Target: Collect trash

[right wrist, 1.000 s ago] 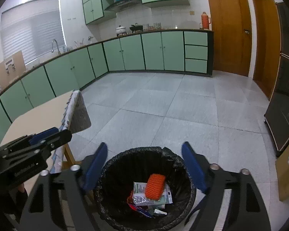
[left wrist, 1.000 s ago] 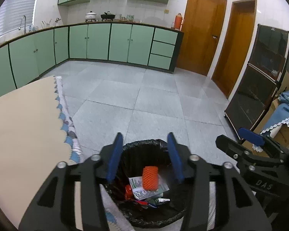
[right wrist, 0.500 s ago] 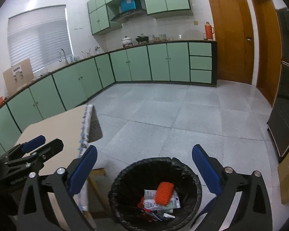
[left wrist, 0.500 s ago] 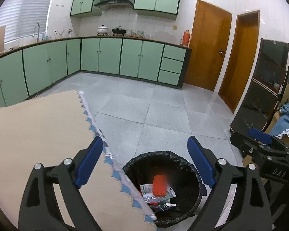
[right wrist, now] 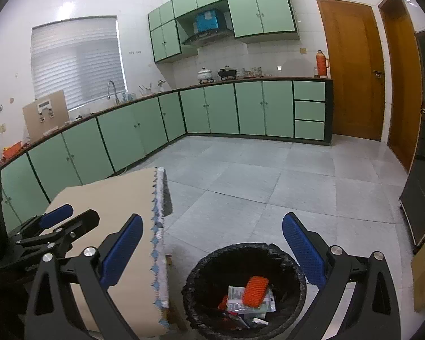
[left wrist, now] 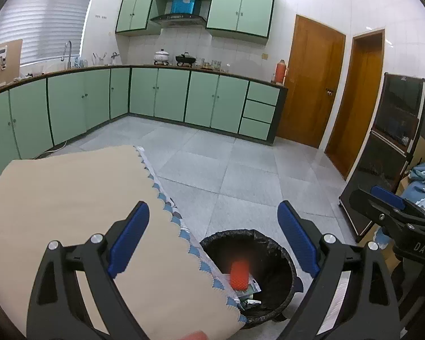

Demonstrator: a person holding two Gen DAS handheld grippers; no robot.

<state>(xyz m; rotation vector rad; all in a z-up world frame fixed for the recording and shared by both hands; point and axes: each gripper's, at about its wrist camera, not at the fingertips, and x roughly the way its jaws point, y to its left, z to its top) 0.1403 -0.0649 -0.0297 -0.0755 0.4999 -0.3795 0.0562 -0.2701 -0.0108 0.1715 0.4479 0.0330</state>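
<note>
From my remote seat, a tiled kitchen: mint-green base cabinets (right wrist: 249, 110) run in an L under a dark counter, matching wall cabinets (left wrist: 240, 11) flank a range hood (left wrist: 178, 18). A window with white blinds (right wrist: 76, 59) glows above the sink tap (right wrist: 112, 90). Pale grey floor tiles (right wrist: 269, 175) reflect the light. Two wooden doors (left wrist: 308, 85) stand in the white wall at right, beside a dark glass-fronted cabinet (left wrist: 391, 141). A beige cloth with blue scalloped edging covers the worktop (left wrist: 56, 192)
</note>
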